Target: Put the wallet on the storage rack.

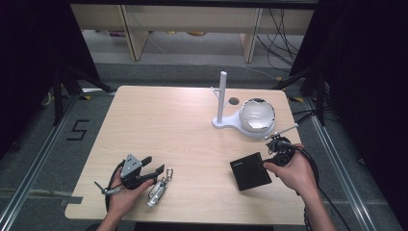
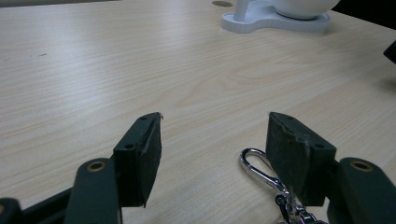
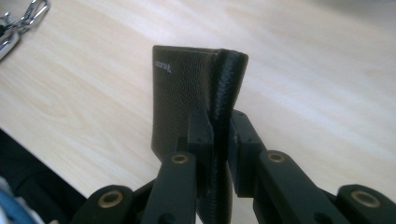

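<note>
A black leather wallet [image 1: 249, 172] hangs a little above the table near its front right. My right gripper [image 1: 266, 163] grips its right edge. In the right gripper view the jaws [image 3: 218, 123] are pressed on the wallet's folded spine, and the wallet [image 3: 180, 88] stands up over the wood. My left gripper [image 1: 155, 164] rests at the front left, open, with nothing between its fingers [image 2: 215, 140]. A silver keychain with a carabiner clip [image 1: 159, 188] lies just to its right. The clip [image 2: 259, 168] lies close to the right jaw.
A white stand with an upright pole [image 1: 222, 96] and a shiny white bowl [image 1: 257, 115] sits at the back right of the wooden table [image 1: 183, 125]. A small dark hole [image 1: 234, 101] marks the tabletop behind it. The keychain [image 3: 23, 21] lies far from the wallet.
</note>
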`<control>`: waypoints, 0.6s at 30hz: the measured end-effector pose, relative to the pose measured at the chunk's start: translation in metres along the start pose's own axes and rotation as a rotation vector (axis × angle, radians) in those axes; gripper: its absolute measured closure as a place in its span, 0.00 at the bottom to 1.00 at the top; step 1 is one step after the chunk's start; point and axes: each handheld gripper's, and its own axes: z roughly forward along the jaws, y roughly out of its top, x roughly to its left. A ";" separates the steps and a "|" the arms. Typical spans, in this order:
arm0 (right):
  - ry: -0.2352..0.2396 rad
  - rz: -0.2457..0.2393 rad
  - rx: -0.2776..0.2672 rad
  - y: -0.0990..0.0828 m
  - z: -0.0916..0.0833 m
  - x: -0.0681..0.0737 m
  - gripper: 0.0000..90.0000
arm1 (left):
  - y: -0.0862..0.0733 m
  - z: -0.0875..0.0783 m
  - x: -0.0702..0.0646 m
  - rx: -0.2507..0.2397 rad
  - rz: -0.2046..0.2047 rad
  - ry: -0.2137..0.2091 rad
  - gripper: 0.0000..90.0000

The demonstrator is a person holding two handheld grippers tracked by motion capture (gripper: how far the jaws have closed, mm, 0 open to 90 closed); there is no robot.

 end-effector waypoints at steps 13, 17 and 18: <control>-0.110 -0.075 -0.039 0.017 -0.031 -0.021 0.91 | 0.000 -0.001 -0.001 0.007 0.005 0.008 0.40; -0.116 -0.089 -0.050 0.020 -0.036 -0.026 0.91 | 0.000 0.000 -0.001 0.008 0.008 0.008 0.40; -0.114 -0.079 -0.050 0.021 -0.037 -0.026 0.91 | 0.000 0.000 -0.001 0.008 0.009 0.007 0.40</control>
